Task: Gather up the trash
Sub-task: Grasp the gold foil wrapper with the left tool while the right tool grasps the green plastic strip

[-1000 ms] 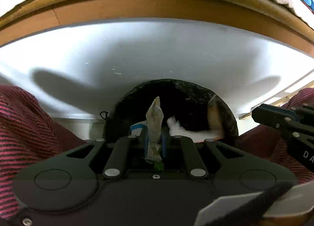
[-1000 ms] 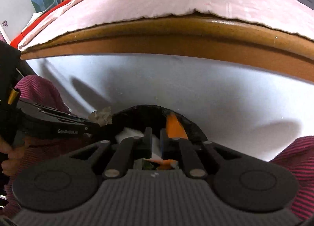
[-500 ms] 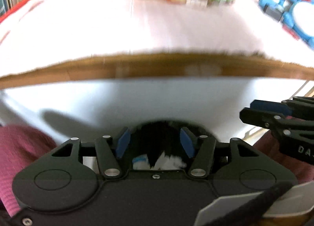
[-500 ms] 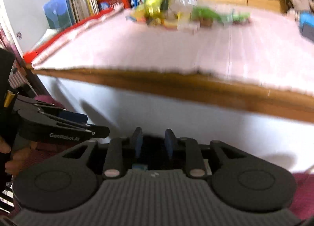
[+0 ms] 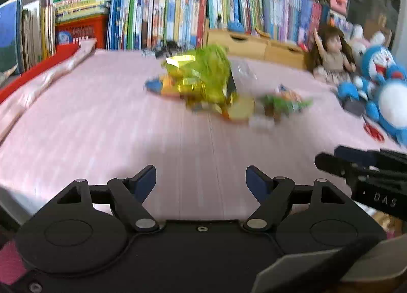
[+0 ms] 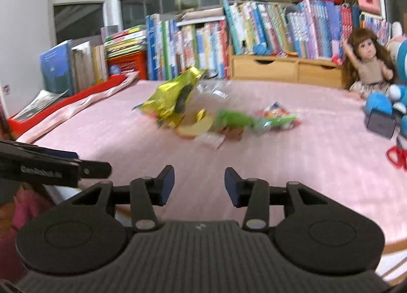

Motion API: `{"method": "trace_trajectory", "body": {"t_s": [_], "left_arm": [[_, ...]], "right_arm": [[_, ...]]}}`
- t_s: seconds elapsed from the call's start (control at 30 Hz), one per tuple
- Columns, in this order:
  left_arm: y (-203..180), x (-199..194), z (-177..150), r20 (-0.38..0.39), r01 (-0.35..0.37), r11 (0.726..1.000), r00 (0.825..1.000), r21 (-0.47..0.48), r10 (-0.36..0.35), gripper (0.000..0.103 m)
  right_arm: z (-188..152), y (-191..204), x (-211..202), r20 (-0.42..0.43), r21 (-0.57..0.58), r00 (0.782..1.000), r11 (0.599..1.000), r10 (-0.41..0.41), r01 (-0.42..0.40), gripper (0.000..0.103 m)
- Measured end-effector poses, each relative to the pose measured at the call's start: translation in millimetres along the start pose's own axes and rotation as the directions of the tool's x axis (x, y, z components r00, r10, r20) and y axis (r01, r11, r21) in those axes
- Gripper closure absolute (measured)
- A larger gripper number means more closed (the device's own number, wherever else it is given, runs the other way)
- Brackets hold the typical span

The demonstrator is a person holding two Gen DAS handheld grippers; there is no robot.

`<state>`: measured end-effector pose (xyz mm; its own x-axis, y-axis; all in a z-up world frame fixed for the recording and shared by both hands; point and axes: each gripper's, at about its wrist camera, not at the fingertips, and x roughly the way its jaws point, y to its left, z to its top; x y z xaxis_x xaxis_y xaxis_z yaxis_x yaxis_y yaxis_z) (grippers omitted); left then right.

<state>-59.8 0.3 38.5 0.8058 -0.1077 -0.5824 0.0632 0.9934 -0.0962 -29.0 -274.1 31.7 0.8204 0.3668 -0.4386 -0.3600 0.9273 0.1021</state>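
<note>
Covering most of both wrist views, the table (image 5: 101,120) carries a pink cloth (image 6: 292,155) over its full top. Along its far edge stands a row of books (image 6: 198,46), upright and tightly packed, with a red crate (image 5: 81,29) to the left and a wooden drawer unit (image 6: 285,67) further right. At the right end of the table sit a doll (image 6: 366,64) and a blue-and-white plush toy (image 5: 386,94), just beside each other.

The trash lies in a loose pile near the middle of the cloth, well apart from both tools. Its largest item is a yellow-green foil bag (image 5: 201,76), crumpled and partly standing. Just right of it lie a green wrapper (image 6: 236,118), a small multicoloured wrapper (image 6: 277,112) and a white paper scrap (image 6: 212,140); motion blur prevents finer identification. A clear plastic piece (image 6: 211,89) lies behind the foil bag.

The left tongs (image 5: 201,181) stand wide apart with nothing between the blue pads (image 5: 146,181); the jaws have just been opening. The right tongs (image 6: 199,186) likewise stand apart, somewhat narrower, with nothing between them; these jaws have also just been opening. Each tool appears side-on at the edge of the other's view. Both hang above the near part of the table, clear of the pile.
</note>
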Motion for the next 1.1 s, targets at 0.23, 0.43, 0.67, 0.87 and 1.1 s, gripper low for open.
{"method": "trace_trajectory", "body": {"t_s": [0.23,0.43,0.67,0.87,1.1], "left_arm": [[6,51,48,0.122,-0.06,0.998,0.991,-0.025,0.063,0.01],[9,100,75,0.13,-0.04,0.995,0.99,-0.093,0.051,0.008],[23,155,92,0.076,-0.061,0.974,0.994,-0.22,0.08,0.007],[28,174,90,0.043,-0.005,0.963,0.999,-0.268,0.017,0.041],[19,162,89,0.061,-0.001,0.976,0.998,-0.217,0.014,0.071]], "right_arm": [[29,-15,46,0.02,0.021,0.997,0.997,-0.072,0.071,0.027],[45,-29,88,0.003,0.043,0.994,0.993,-0.112,0.112,0.024],[49,-42,131,-0.042,0.063,0.986,0.984,-0.163,0.165,0.015],[46,-40,147,-0.097,0.059,0.988,0.99,-0.119,0.125,0.054],[48,-28,135,-0.064,0.025,0.994,0.996,-0.084,0.086,0.068]]}}
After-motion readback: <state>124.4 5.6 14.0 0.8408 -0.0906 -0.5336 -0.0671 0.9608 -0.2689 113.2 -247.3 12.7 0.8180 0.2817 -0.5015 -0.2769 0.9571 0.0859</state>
